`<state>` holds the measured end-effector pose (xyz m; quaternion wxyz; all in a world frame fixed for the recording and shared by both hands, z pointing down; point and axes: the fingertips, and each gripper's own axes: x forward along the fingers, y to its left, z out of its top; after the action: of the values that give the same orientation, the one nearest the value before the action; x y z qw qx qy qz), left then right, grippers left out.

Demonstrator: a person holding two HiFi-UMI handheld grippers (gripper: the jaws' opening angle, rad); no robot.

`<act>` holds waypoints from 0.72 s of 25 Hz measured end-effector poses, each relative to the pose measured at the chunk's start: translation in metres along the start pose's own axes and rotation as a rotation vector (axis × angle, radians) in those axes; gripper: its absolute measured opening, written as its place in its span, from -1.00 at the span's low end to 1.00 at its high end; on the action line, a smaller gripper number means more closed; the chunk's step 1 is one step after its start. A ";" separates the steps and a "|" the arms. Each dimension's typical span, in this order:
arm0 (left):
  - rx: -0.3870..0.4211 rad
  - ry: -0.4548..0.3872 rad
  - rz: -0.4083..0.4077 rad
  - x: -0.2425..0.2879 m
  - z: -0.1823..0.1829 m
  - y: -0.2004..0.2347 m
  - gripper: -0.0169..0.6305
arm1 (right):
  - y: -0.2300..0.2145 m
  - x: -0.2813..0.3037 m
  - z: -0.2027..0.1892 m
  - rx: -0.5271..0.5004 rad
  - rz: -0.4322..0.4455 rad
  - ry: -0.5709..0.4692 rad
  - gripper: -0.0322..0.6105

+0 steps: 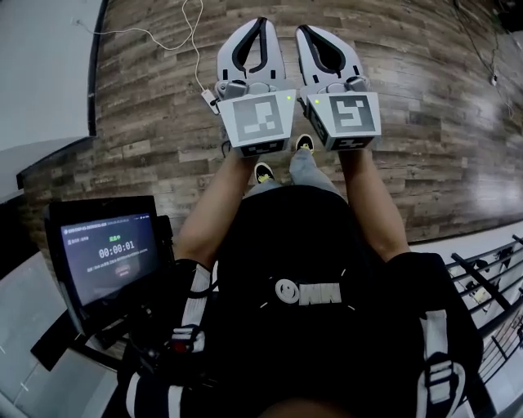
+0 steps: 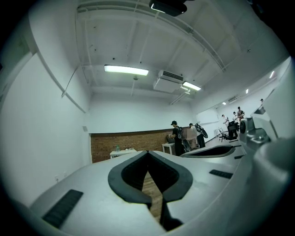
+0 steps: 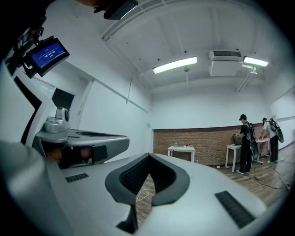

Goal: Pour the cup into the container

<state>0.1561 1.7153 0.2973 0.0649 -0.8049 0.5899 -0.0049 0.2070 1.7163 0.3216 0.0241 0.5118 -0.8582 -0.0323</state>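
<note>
Both grippers are held out in front of the person, side by side and pointing level over the wooden floor (image 1: 409, 122). The left gripper (image 1: 260, 20) is clenched: in its own view the dark pads meet at the tip, with only floor showing through the gap behind them. Same story for the right gripper (image 1: 301, 28), with its jaws closed tip to tip and nothing grasped. The two sit just beside each other without touching, and their marker cubes (image 1: 260, 121) face the head camera.

A white cable (image 1: 192, 33) snakes over the boards ahead of the left gripper (you can also spot it through the right one's pad gap). The person's shoes (image 1: 263, 172) peek out below the cubes. A small screen (image 1: 110, 253) on a dark mount sits at lower left, lit up with some text.

The right gripper view looks across the room at a low brick wall (image 3: 203, 145) with a white table (image 3: 182, 148) in front of it. Two people (image 3: 245, 138) stand at another table further right.

As for the cup, there's a small pale thing (image 3: 175, 144) standing on that first white table. It's honestly too tiny to say whether that's it. It's well apart from both grippers.
</note>
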 end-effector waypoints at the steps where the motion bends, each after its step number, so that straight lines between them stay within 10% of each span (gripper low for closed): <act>1: 0.006 0.003 0.002 0.015 -0.001 -0.010 -0.96 | -0.017 0.004 -0.003 0.010 0.004 0.004 -0.89; 18: 0.027 -0.007 0.014 0.064 0.008 -0.034 -0.96 | -0.063 0.022 0.002 0.002 0.049 -0.022 -0.89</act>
<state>0.2086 1.6654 0.2890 0.0779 -0.7998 0.5951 -0.0097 0.2514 1.6671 0.3146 0.0151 0.4903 -0.8706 -0.0366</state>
